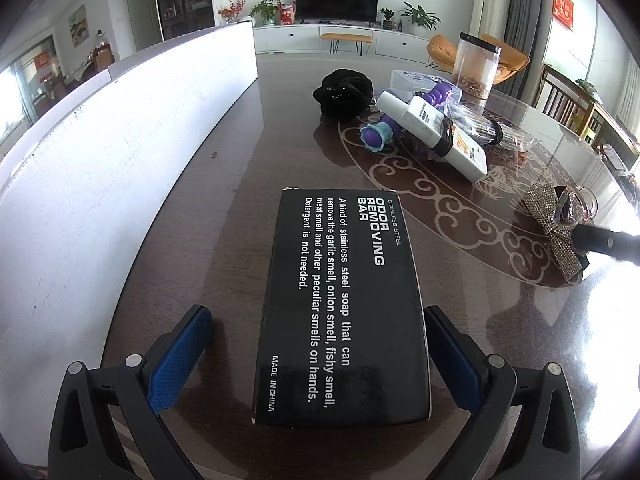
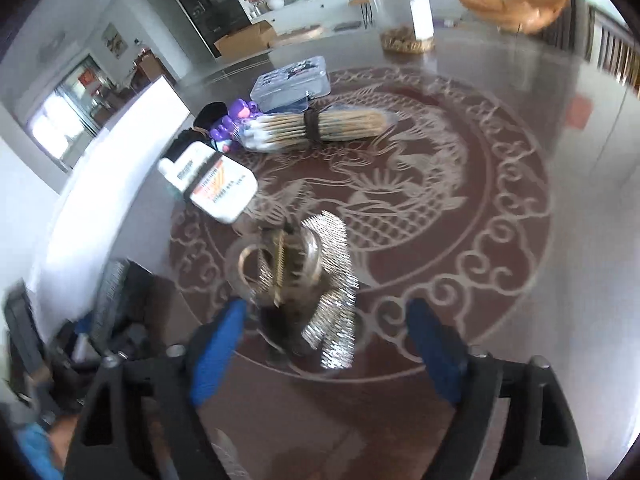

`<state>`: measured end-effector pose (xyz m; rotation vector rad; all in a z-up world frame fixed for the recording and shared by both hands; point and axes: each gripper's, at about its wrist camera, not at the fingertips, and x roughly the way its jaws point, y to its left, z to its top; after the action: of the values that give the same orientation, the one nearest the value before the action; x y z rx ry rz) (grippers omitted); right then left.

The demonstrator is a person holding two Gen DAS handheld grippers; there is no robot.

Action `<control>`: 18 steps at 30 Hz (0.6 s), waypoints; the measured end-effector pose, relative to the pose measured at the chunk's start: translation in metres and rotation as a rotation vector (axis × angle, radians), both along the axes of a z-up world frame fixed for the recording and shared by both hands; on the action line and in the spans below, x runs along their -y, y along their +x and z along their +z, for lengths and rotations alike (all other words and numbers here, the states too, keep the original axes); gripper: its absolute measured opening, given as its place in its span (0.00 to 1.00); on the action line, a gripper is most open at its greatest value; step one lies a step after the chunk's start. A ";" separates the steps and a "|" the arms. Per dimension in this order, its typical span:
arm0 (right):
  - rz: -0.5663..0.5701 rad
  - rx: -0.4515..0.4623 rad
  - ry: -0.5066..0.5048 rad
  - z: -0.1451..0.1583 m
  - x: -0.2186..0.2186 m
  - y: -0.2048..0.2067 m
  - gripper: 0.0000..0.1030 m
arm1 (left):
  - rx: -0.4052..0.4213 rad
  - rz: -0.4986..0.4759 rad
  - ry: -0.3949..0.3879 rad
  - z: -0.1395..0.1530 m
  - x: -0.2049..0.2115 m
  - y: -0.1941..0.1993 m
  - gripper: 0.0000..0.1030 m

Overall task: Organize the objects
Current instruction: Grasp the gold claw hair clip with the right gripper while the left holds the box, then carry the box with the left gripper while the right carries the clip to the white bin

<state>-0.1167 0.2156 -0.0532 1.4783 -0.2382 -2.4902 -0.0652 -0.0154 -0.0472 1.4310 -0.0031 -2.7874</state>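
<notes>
Left gripper (image 1: 318,356) gapes wide around the black cardboard odor-bar box (image 1: 340,308), pads clear; right gripper (image 2: 326,354) spread open before the glittering rhinestone bow hair clip (image 2: 304,280).

Box (image 1: 340,308) on table (image 1: 224,200), wall panel (image 1: 120,160) left, bottles (image 1: 436,128) behind right

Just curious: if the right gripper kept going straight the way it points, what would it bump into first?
Most likely the sparkly bow clip, lying on the table between the right gripper's open fingers. Blur makes depth uncertain.
</notes>
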 end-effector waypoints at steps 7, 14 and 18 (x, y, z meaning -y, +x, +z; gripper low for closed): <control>0.067 -0.105 0.179 -0.004 0.030 0.004 0.83 | 0.000 -0.002 0.001 0.000 0.000 0.001 1.00; 0.088 -0.133 0.282 -0.006 0.044 0.001 0.55 | -0.019 -0.060 0.054 0.013 -0.002 0.016 0.56; 0.105 -0.138 0.239 0.012 0.041 0.015 0.55 | -0.065 -0.066 0.137 0.036 0.004 0.032 0.55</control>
<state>-0.1018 0.1743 -0.0407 1.3535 0.1635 -2.5916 -0.0327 -0.0194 -0.0111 1.3903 0.1466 -2.9385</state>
